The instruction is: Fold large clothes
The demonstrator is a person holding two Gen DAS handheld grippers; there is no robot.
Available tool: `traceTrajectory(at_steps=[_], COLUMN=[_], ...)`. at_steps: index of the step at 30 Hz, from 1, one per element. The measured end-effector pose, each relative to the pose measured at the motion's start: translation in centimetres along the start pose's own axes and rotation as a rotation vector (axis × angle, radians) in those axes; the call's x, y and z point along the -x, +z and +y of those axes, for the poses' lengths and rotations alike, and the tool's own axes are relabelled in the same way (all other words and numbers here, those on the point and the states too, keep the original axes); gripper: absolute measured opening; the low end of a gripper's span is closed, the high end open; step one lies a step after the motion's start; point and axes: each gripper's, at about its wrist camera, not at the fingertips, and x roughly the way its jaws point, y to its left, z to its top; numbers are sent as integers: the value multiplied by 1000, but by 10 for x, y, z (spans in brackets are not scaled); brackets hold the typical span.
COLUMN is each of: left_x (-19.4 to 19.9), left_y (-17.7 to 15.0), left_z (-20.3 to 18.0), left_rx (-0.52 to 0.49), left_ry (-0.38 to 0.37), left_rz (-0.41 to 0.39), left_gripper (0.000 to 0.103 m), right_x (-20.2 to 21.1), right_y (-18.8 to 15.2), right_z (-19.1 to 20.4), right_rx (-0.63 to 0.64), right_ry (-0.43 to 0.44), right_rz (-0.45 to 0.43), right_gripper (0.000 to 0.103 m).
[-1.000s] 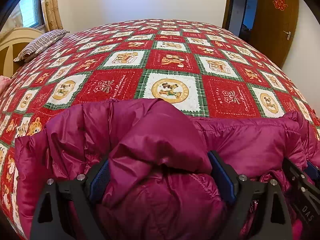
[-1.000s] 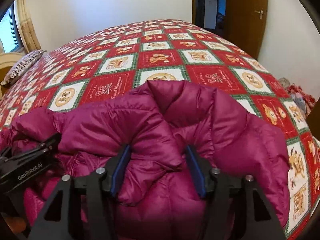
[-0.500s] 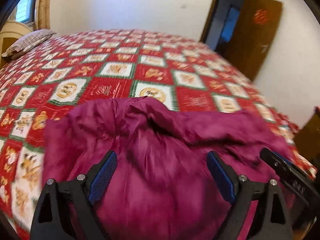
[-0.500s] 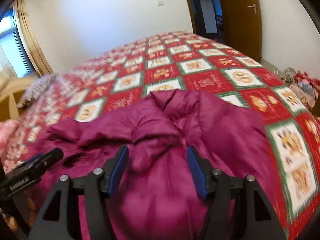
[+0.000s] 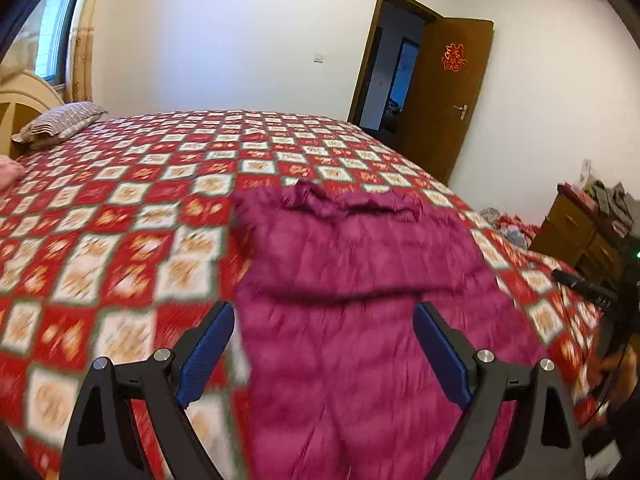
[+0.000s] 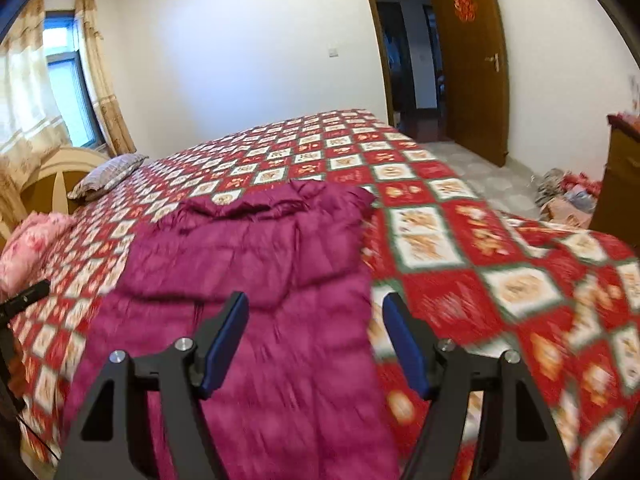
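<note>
I see the magenta jacket lying flat on the bed, collar toward the far wall (blurred). My left gripper stands wide above it, holding nothing; my right gripper, jaws just opening, is empty too

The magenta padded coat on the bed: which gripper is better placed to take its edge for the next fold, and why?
Probably the right gripper: the right-hand edge of the magenta coat runs between its open jaws. The left gripper, also open, frames the coat's left edge just inside one finger, so it is nearly as good.
</note>
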Motion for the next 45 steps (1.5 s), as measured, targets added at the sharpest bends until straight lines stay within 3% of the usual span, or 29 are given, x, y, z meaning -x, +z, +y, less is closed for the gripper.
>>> traceTrajectory(at_steps=[5,9,14,19,23,27,36,38,40,42,43,45], left_x=[43,45,46,37,30,24,24,23,25,30,31,31], left_y=[-50,-91,-127,-147,-159,-168,-175,-175,-176,-176,-177,-179], left_z=[6,9,6,-1,0,0,-6,-4,-3,-4,-4,-2], left_rx=[-18,23,47,25,23,43,27,34,54,66,67,83], left_ry=[25,58,67,100,115,115,113,111,89,37,31,9], left_rz=[20,81,128,184,226,264,260,261,255,251,252,265], left_gripper=[91,91,91,91,91,91,91,91,91,77,65,61], right_x=[45,55,61,55,48,45,18,16,17,18,17,16], right_y=[-30,-58,-89,-115,-130,-133,-148,-151,-151,-153,-155,-160], right_z=[-18,-30,-33,-34,-37,-27,-19,-17,-14,-9,-8,-10], right_rx=[10,8,-19,6,8,52,64,96,125,167,176,170], right_ry=[-39,-92,-95,-147,-147,-134,-63,-93,-93,-63,-49,-28], right_rz=[25,70,128,193,252,257,345,346,354,378,396,417], right_gripper=[80,80,80,80,80,80,80,80,75,52,48,46])
